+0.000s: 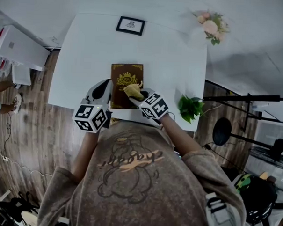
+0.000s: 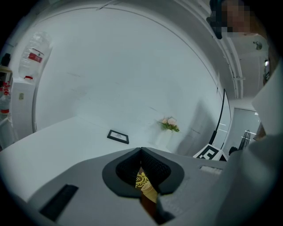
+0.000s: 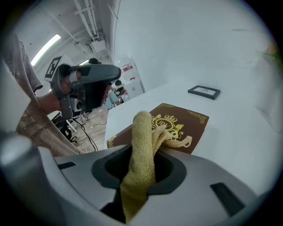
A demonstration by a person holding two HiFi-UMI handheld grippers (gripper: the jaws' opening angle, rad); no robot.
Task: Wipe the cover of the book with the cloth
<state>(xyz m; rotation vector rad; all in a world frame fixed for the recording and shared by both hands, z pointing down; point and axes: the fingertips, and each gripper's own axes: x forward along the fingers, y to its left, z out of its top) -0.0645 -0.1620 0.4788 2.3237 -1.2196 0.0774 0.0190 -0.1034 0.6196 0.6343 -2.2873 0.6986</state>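
Note:
A brown book [image 1: 126, 79] with a gold crest lies on the white table [image 1: 88, 51] near its front edge. My right gripper [image 1: 138, 98] is over the book's right side, shut on a yellow cloth [image 1: 133, 90] that rests on the cover. In the right gripper view the cloth [image 3: 142, 132] runs up between the jaws and drapes onto the book [image 3: 188, 126]. My left gripper [image 1: 106, 86] is at the book's left edge. Its jaws [image 2: 141, 152] are shut together, with a strip of the book [image 2: 141, 180] showing below them.
A small black picture frame [image 1: 130, 25] lies at the table's far side. Pink flowers [image 1: 210, 27] stand at the far right corner, and a green plant [image 1: 190, 107] at the near right edge. Wooden floor, shelving and stands surround the table.

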